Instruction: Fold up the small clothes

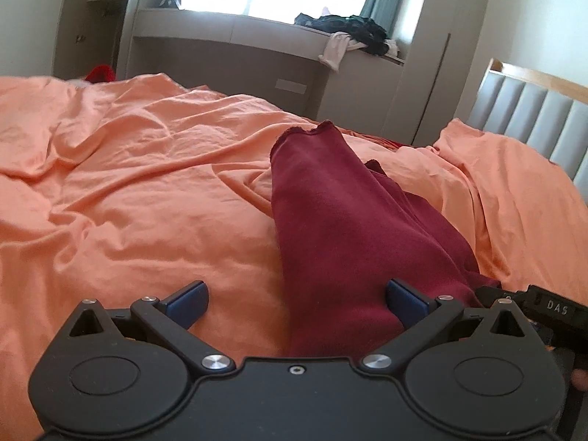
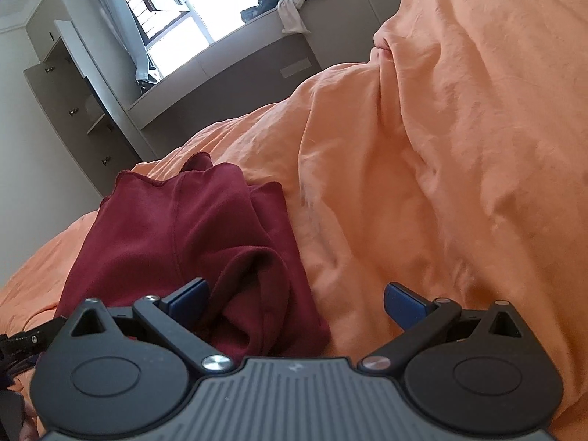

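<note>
Maroon garment on orange sheet, btwn wide-open fingers of left gripper & right gripper, ungripped.

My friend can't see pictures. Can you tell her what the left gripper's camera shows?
A dark red garment lies in a long bunch on a wrinkled orange bedsheet, with the open left gripper low over its near end. Behind the bed, dark clothes are piled on a window ledge.

Wide open stretch of orange sheet left of the maroon garment. To its right, blocked by a tall bunched fold of bedding; beyond, a padded headboard.
</note>
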Demonstrator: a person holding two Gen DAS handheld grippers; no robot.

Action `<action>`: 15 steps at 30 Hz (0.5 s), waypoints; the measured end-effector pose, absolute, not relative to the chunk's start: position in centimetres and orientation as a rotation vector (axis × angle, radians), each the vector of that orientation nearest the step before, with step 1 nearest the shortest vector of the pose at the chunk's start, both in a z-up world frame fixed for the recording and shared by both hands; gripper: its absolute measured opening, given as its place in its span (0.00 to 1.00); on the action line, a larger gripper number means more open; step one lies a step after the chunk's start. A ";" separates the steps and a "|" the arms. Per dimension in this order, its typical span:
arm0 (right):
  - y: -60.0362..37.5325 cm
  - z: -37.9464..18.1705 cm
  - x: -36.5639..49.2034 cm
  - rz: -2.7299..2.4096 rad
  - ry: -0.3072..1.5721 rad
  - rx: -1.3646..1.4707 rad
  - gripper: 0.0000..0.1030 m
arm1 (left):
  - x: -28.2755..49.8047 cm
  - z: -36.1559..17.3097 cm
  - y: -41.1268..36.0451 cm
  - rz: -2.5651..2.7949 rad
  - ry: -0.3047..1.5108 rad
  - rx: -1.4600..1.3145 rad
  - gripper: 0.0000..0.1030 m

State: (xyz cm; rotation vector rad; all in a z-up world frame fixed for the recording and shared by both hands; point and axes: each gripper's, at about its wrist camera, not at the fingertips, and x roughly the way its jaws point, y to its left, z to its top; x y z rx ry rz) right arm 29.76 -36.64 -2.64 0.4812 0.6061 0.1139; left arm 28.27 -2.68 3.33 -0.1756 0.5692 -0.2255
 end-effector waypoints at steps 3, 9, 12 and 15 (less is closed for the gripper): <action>-36.8 -1.7 29.7 0.127 0.617 0.448 1.00 | 28.3 3.1 -2.5 -0.238 0.557 -0.165 1.00; -37.5 0.8 28.8 0.139 0.441 0.393 1.00 | 29.3 3.3 -2.6 -0.265 0.569 -0.139 1.00; -37.5 0.6 29.9 0.181 0.459 0.435 1.00 | 29.8 3.4 -3.0 -0.285 0.571 -0.115 1.00; -37.8 -0.9 31.3 0.188 0.533 0.535 1.00 | 29.9 2.7 -2.8 -0.299 0.555 -0.142 1.00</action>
